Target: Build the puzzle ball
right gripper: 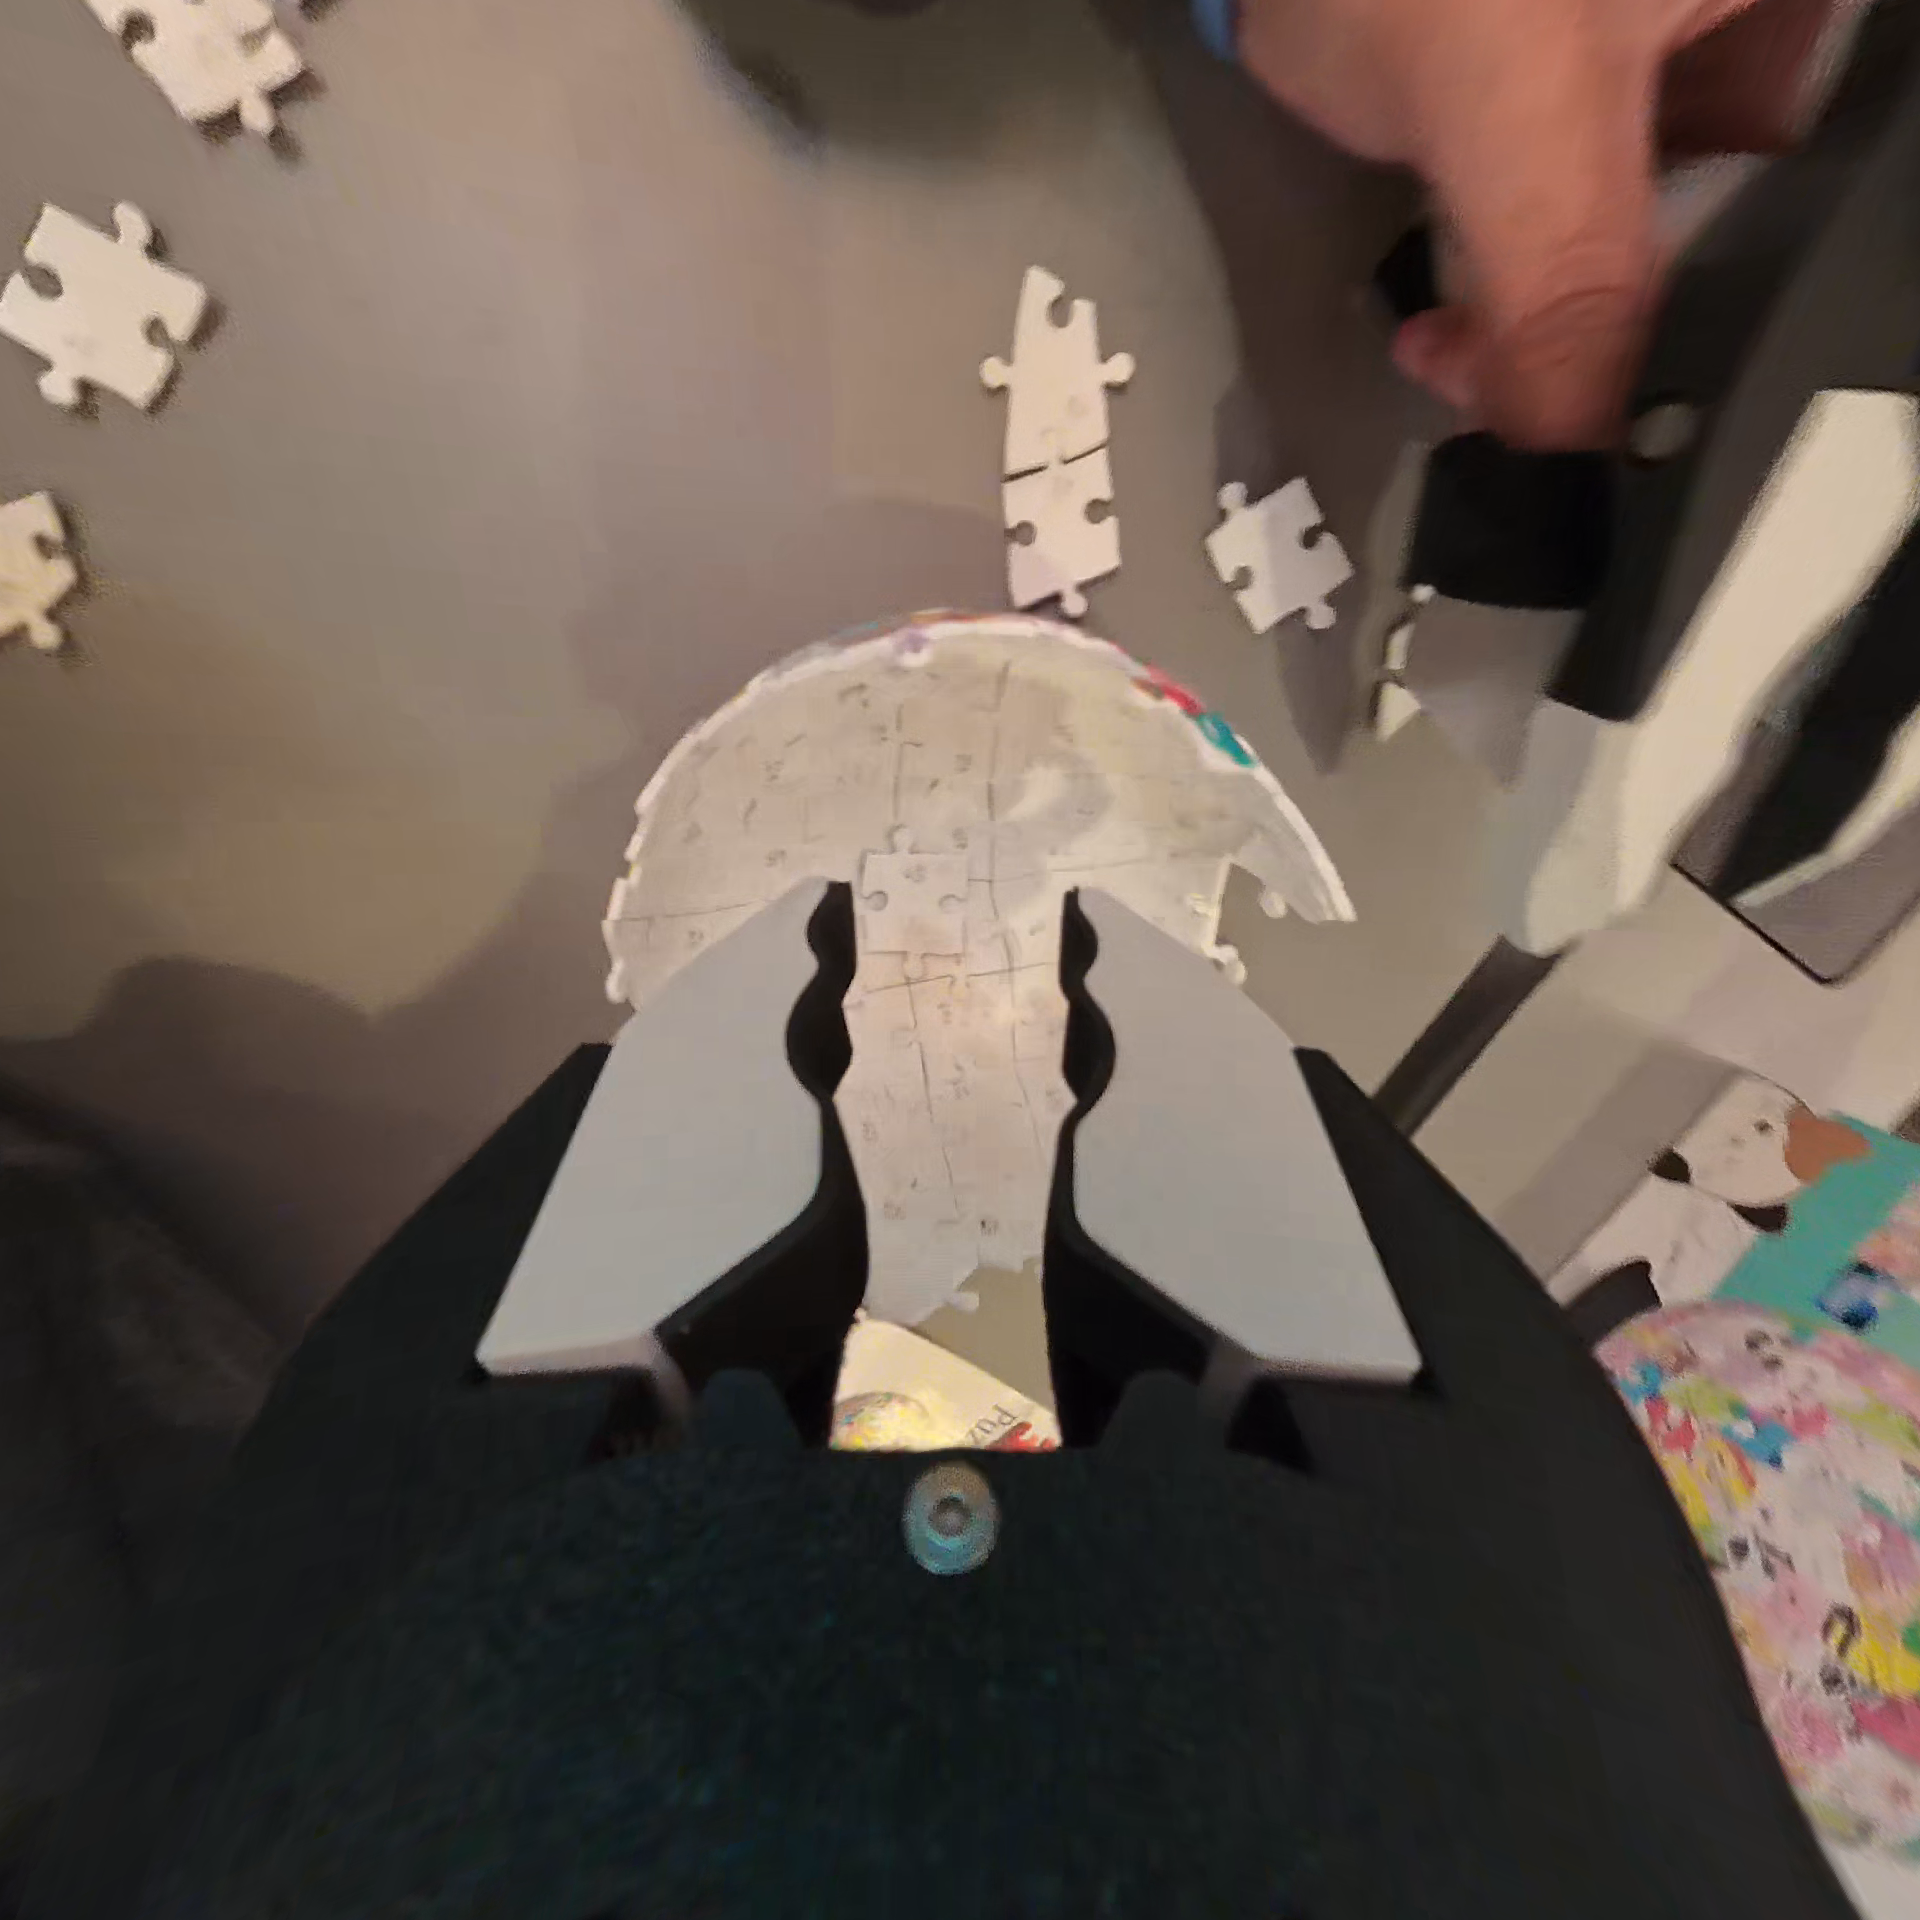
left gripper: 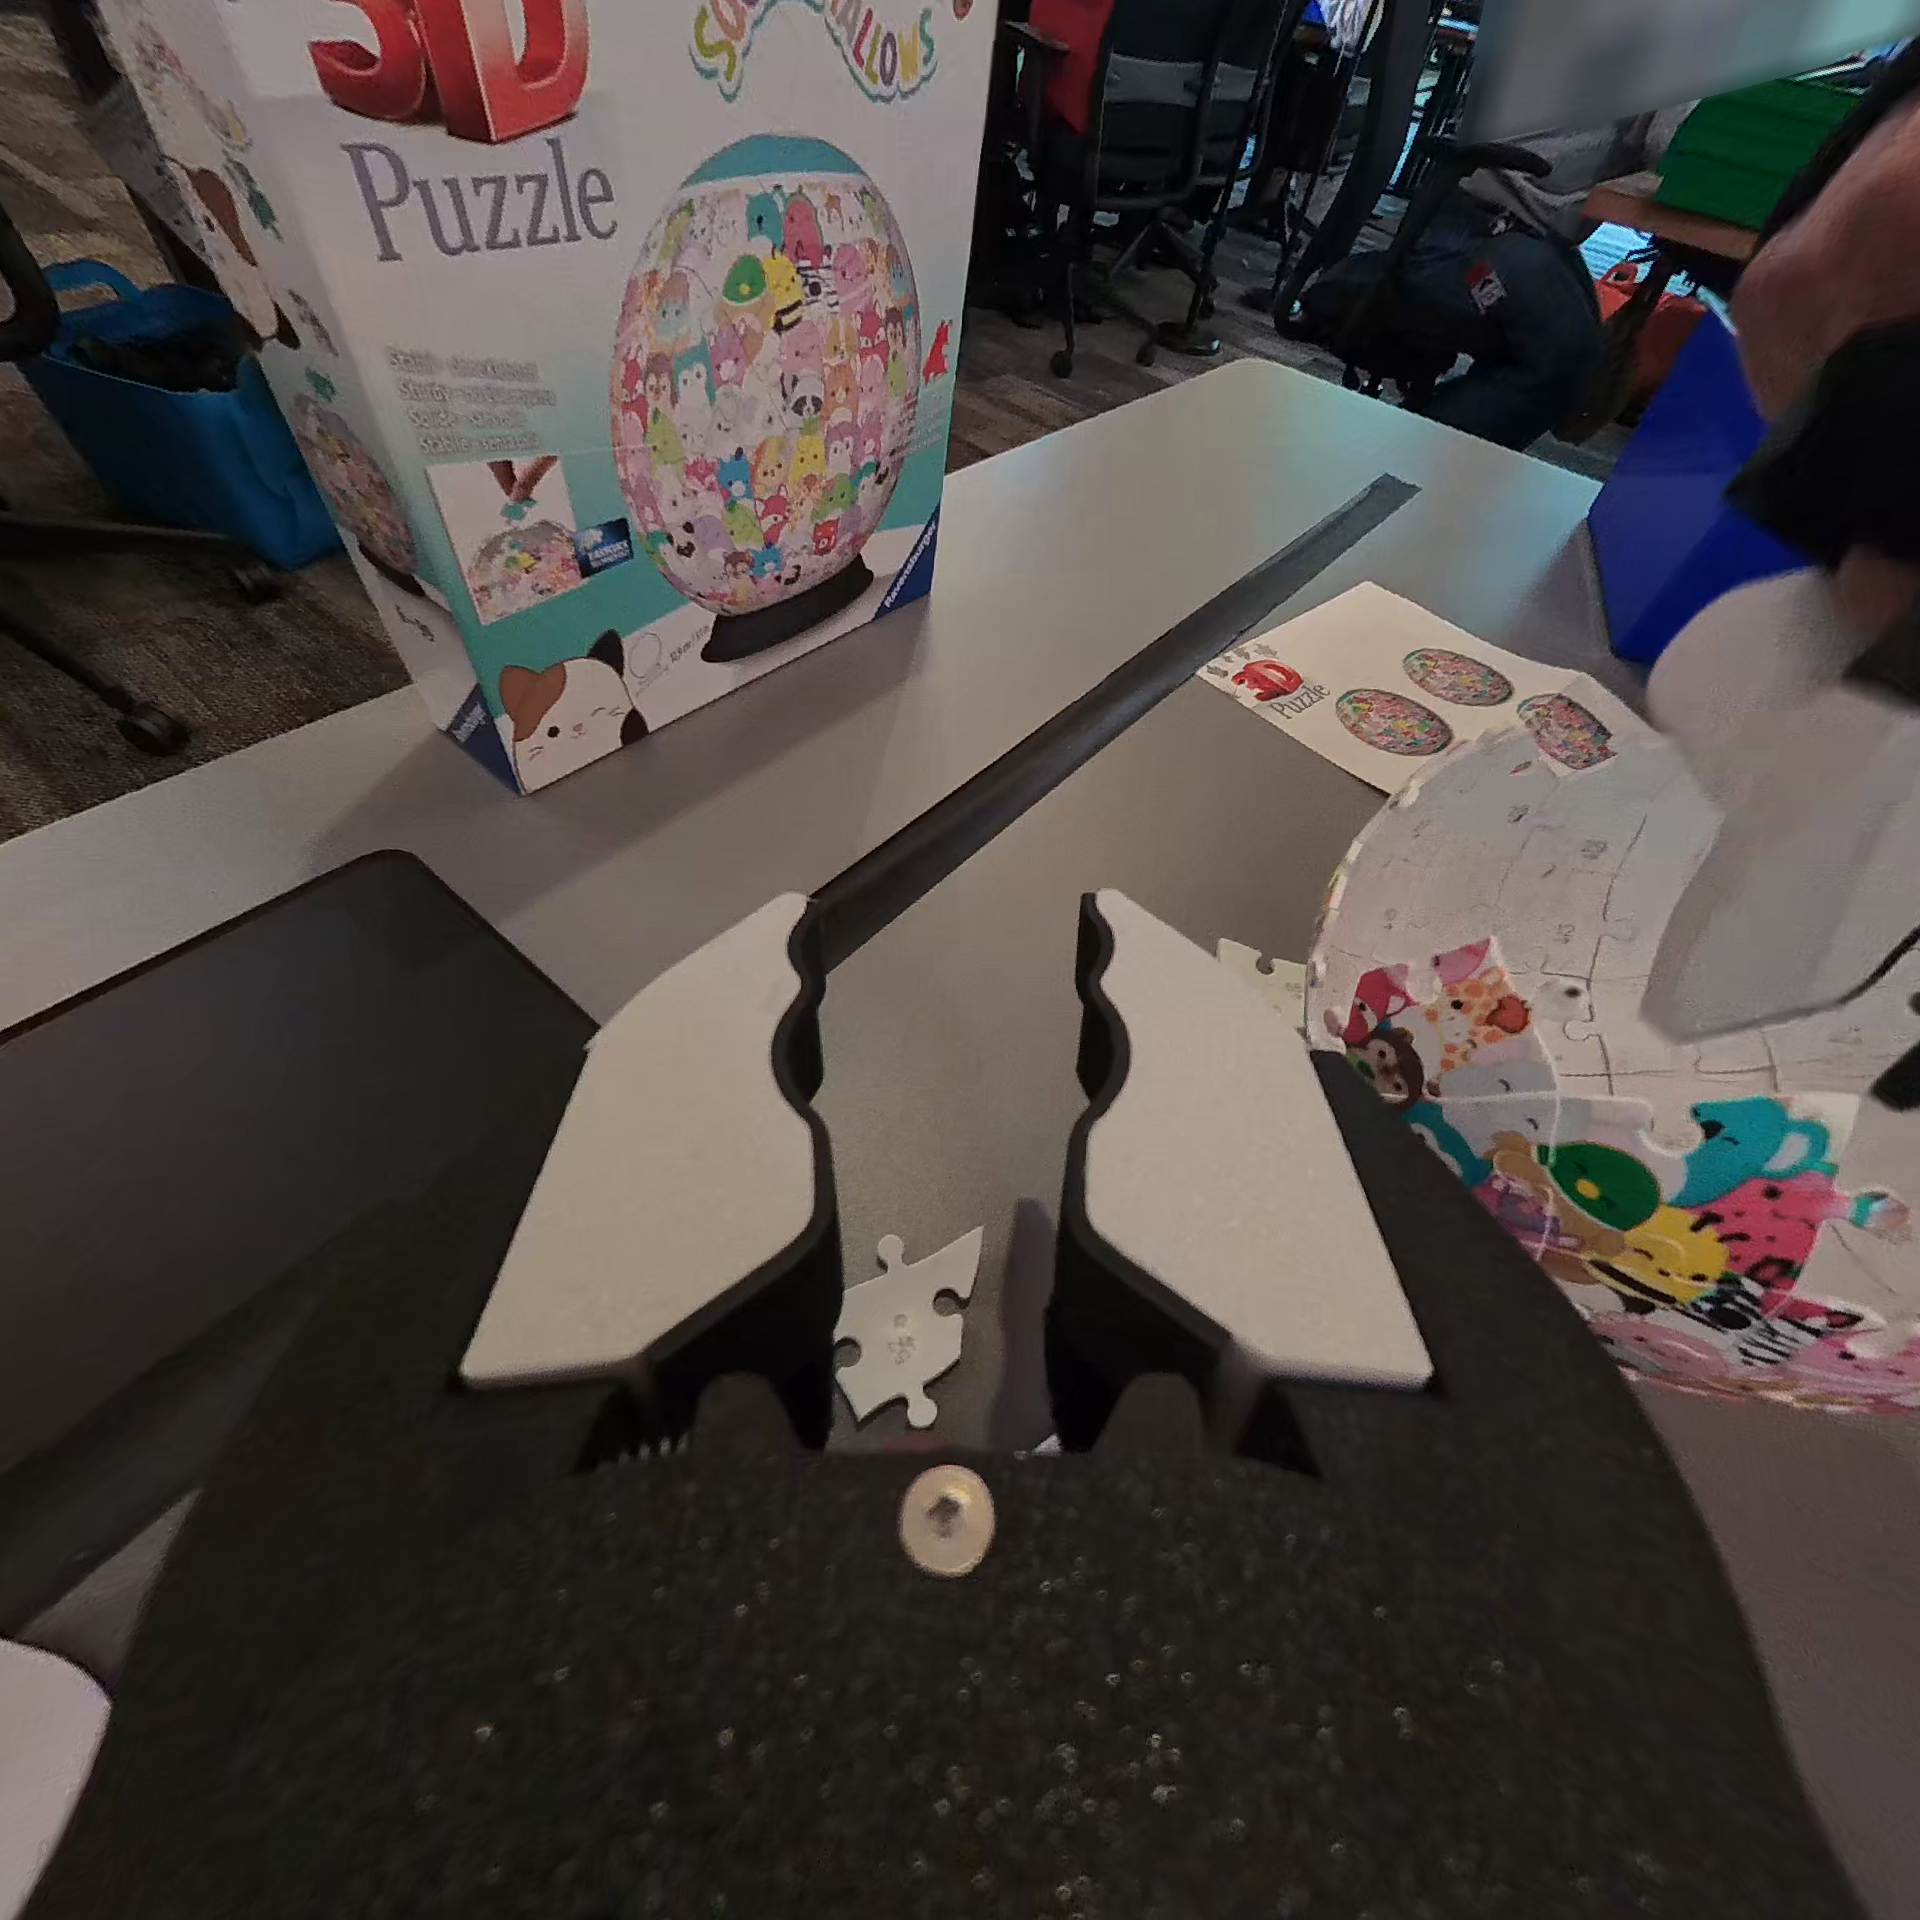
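While judging how far the ball has got, noted only a part-built shell [right gripper: 935, 769] on the counter [right gripper: 416, 623]. Lies hollow side up, white backs showing, with the printed outer face visible at one rim in the left wrist view. Probably kept open side up so further pieces can be pressed in at the rim.

Logged right gripper [right gripper: 954, 904] directly above shell, fingers moderately parted, nothing seen clamped between them. Cannot tell whether touching the shell's inside. Judged as steadying it or lining up on the rim.

Logged left gripper [left gripper: 945, 914] just beside shell, low over bare counter, fingers likewise parted and empty. Spotted a loose piece [left gripper: 904, 1325], white side up, near shell and under the base of those fingers. Likely the next pickup, hence the open stance.

Found more stock past shell's rim on the side away from right gripper: a joined pair [right gripper: 1060, 457] and a single piece [right gripper: 1278, 556], with scattered pieces [right gripper: 99, 301] well apart from shell. All blank side up; suggests sorting by back markings, not picture.

Noted leaflet [left gripper: 1382, 675] tucked partly under shell and box [left gripper: 644, 364] upright well apart from shell, presumably kept as reference.

Expect trouble pinching a flat piece off the counter; expect shell to rock if pushed.
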`<act>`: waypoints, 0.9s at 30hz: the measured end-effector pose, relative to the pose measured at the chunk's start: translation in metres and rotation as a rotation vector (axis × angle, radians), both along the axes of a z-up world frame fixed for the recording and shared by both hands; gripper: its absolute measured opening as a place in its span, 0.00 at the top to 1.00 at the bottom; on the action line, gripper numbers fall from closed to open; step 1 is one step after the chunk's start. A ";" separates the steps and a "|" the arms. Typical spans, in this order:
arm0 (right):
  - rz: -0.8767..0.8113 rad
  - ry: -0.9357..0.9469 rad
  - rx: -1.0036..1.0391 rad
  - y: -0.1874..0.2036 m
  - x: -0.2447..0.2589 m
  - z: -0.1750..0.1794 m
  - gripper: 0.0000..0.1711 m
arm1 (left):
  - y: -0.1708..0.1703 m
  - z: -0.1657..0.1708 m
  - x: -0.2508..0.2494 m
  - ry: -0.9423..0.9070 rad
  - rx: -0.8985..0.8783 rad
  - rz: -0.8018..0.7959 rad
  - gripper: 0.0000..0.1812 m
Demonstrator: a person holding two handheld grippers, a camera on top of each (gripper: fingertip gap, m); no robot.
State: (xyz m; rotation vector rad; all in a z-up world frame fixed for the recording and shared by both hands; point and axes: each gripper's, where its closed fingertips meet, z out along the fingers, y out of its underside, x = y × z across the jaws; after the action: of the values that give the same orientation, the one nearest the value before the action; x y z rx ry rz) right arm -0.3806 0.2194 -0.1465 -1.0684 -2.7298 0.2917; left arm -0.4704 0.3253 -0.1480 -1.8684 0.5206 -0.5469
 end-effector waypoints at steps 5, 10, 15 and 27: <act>0.001 -0.180 0.048 0.011 0.011 -0.028 0.77 | 0.002 0.000 -0.001 -0.042 -0.029 -0.014 0.75; 0.025 -0.290 0.067 0.006 0.017 -0.043 0.78 | 0.004 0.002 -0.003 -0.071 -0.035 -0.018 0.75; 0.021 -0.323 0.091 0.008 0.015 -0.038 0.78 | 0.004 0.004 -0.004 -0.089 -0.031 -0.020 0.75; -0.019 0.273 0.066 0.025 -0.015 0.079 0.75 | 0.004 0.002 -0.002 -0.051 -0.020 -0.014 0.73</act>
State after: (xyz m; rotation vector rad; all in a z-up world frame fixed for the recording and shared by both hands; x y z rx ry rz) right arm -0.3952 0.2448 -0.0674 -0.9589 -2.4683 0.3163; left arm -0.4724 0.3296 -0.1465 -1.8658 0.4964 -0.6097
